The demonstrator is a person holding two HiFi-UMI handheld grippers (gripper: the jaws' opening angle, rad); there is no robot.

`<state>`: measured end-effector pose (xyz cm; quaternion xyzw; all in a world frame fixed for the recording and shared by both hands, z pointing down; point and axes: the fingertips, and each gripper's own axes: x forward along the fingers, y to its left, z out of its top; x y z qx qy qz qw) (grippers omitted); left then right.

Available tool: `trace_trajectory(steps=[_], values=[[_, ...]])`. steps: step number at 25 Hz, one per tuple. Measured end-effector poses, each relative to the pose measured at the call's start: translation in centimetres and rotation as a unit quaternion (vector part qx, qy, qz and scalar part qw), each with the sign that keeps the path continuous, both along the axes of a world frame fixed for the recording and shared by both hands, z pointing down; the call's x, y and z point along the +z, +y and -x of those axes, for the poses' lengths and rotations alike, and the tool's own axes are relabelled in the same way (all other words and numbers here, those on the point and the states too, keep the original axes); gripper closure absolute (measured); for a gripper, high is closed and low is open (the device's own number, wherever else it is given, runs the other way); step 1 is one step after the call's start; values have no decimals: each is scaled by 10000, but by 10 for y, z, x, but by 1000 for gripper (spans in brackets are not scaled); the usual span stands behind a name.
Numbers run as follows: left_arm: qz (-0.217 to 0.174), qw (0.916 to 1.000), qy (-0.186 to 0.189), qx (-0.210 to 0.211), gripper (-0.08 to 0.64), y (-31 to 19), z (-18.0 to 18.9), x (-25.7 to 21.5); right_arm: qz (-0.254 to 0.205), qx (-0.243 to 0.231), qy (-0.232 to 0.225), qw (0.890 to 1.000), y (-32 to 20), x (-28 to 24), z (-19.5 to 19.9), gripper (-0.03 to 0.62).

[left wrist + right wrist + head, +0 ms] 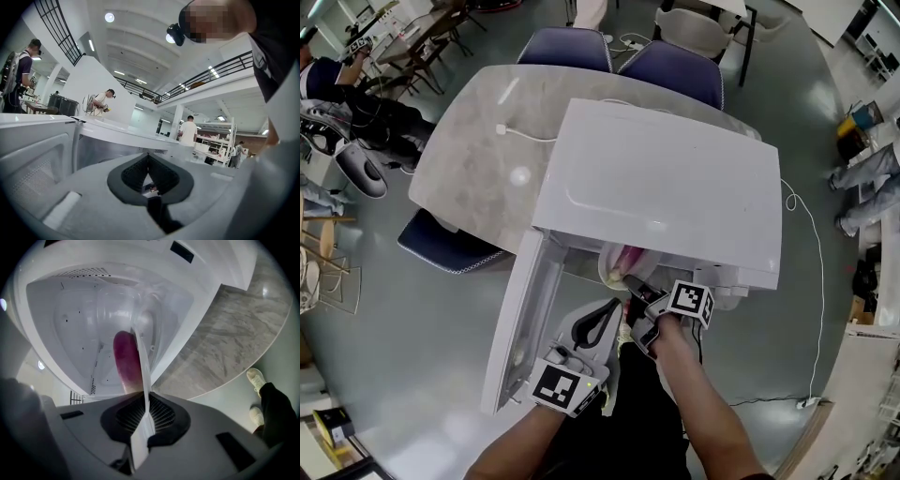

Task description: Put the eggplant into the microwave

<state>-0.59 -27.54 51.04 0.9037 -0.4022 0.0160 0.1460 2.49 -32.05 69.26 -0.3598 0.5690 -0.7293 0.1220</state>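
Jaws of the right gripper (145,411) pinch the plate (142,357), whose eggplant (125,363) lies lengthwise just ahead inside the microwave (70,310); the left gripper (148,176), jaws closed and empty, waits outside it.

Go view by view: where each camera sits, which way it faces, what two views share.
Head view: on the head, looking steeply down at the microwave; left gripper, right gripper and both forearms show.
Left gripper view: on that gripper, facing past the microwave into the hall; shut empty jaws, torso.
Right gripper view: on that gripper, facing into the microwave; jaws grip the plate bearing the eggplant.
Head and right gripper views share the eggplant.
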Motion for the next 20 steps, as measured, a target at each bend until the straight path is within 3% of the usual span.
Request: trace_trajectory(steps=[20], values=[[90,9999,-118,-31,551,-26,0,30,-147,390,-89,9991,-32,9,-1,568]])
